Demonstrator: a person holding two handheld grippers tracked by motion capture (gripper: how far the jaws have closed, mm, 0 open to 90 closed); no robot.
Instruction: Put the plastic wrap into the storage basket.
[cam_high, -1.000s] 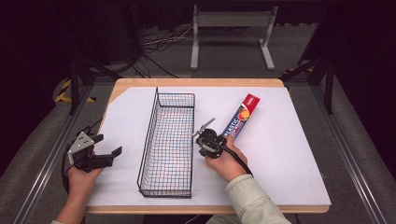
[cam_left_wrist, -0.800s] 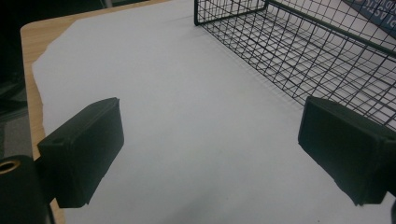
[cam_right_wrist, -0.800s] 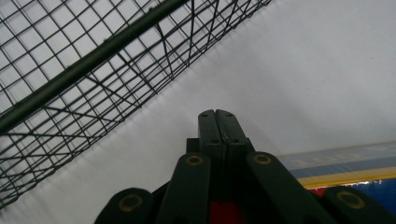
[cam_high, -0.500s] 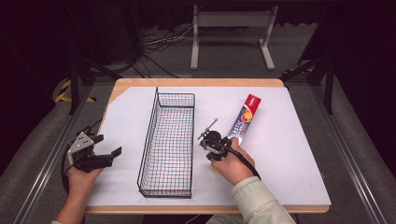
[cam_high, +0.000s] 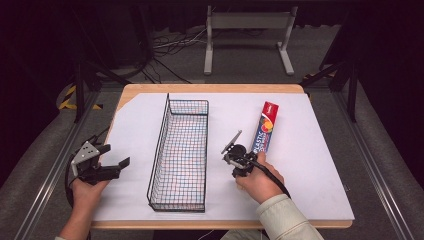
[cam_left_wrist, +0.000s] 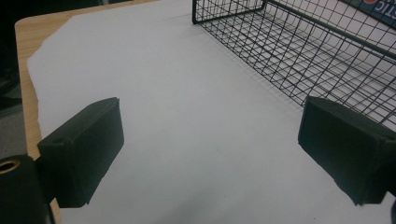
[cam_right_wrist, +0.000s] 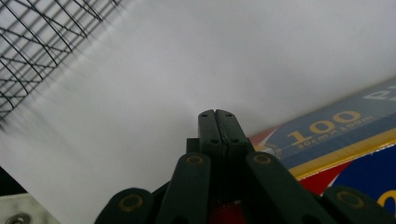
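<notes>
My light wooden tabletop (cam_high: 295, 89), covered by a white sheet (cam_high: 320, 155), stands on grey carpet floor (cam_high: 250, 65). Beyond it I see a pale metal stand (cam_high: 250, 22), black cables (cam_high: 165, 47) and yellow-black floor tape (cam_high: 67, 97); the room behind lies dark.

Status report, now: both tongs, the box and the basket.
Left tongs open, nothing between them. Right tongs shut, empty, beside the plastic wrap box. Box flat on the white sheet, right of the wire basket. Nothing in the way.

A wooden table (cam_high: 210, 88) carries white paper (cam_high: 310, 155), a wire basket (cam_high: 180, 150), and seemingly a plastic-wrap box (cam_high: 265, 127).
</notes>
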